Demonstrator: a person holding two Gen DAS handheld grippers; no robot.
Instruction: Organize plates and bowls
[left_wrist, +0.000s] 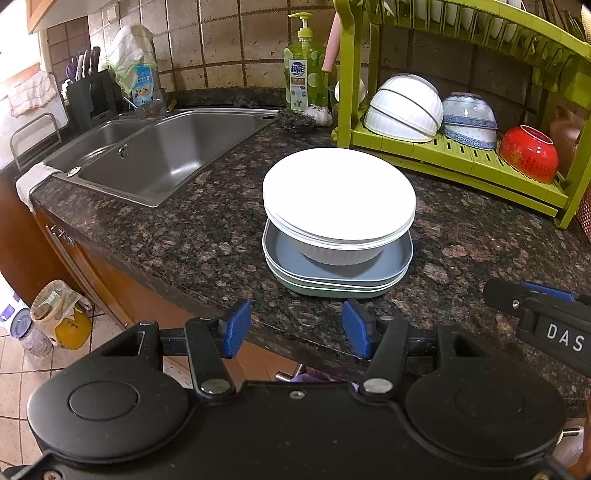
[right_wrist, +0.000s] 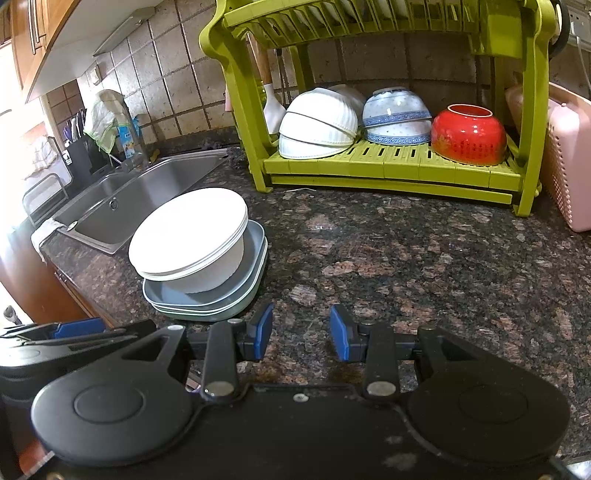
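Two tools hang at the near edge of the dark speckled bench (right_wrist: 388, 251), both with their blue-padded jaws spread and nothing between them: the left tool (left_wrist: 295, 328) faces the pile of dishes, and the right tool (right_wrist: 301, 332) sits just to its right over bare stone. That pile stands near the front of the bench, right of the steel sink (left_wrist: 166, 147): a stack of grey-green square plates (left_wrist: 332, 280) at the bottom, a ribbed white bowl (left_wrist: 340, 251) resting in the top one, and a few white round plates (left_wrist: 340, 188) lying flat across the bowl's rim. At the far right a green dish rack (right_wrist: 391, 166) stands against the tiled wall. Its lower shelf carries upturned bowls in a row: nested white bowls (right_wrist: 317, 125) on the left, blue-patterned bowls (right_wrist: 397, 118) in the middle and a red bowl (right_wrist: 467, 134) on the right. A green soap bottle (left_wrist: 304, 74) stands left of the rack.
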